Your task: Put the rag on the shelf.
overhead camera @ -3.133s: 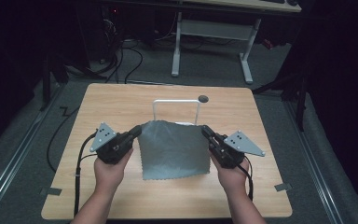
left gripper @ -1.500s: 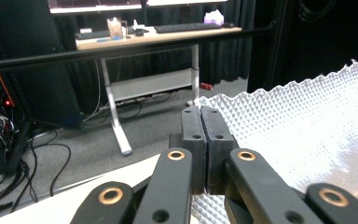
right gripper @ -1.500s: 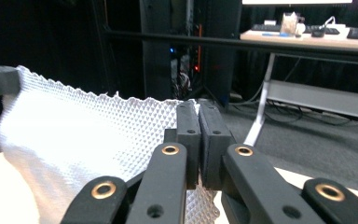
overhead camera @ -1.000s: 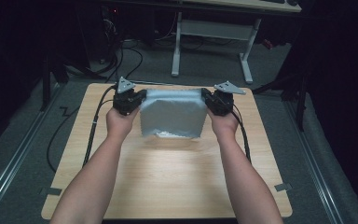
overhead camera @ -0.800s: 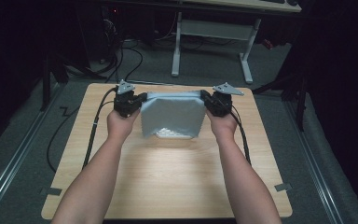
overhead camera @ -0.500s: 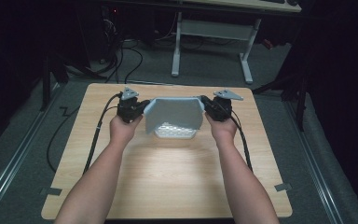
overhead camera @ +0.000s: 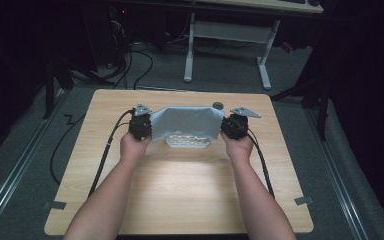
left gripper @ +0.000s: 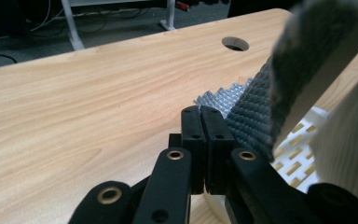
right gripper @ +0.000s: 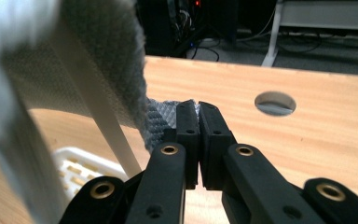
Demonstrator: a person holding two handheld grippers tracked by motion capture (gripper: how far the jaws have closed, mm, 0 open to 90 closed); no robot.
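Left gripper (overhead camera: 141, 127): we find its jaws pressed together on a corner of the grey cloth (overhead camera: 186, 123), the weave showing between the pads in the left gripper view (left gripper: 233, 105). Right gripper (overhead camera: 234, 126): jaws likewise pinching the opposite corner (right gripper: 161, 116).

The cloth hangs stretched between the two grippers, draped over a thin white upright rack (right gripper: 100, 116) whose slotted white base (overhead camera: 188, 142) shows at 6 o'clock beneath the cloth's lower edge.

Surface: a pale wooden table (overhead camera: 180, 190), with a round hole (overhead camera: 218, 105) at 12 o'clock near its far edge. Black cables trail from both grippers. Room: dark, grey floor, a white desk frame (overhead camera: 225, 45) at 12 o'clock beyond the table.

Change noted: a second ago we held the cloth higher, its face broad to the high view; both grippers have since come down and the cloth shows as a shorter band.

Cloth: blue-grey, waffle-textured, thick at the hem.
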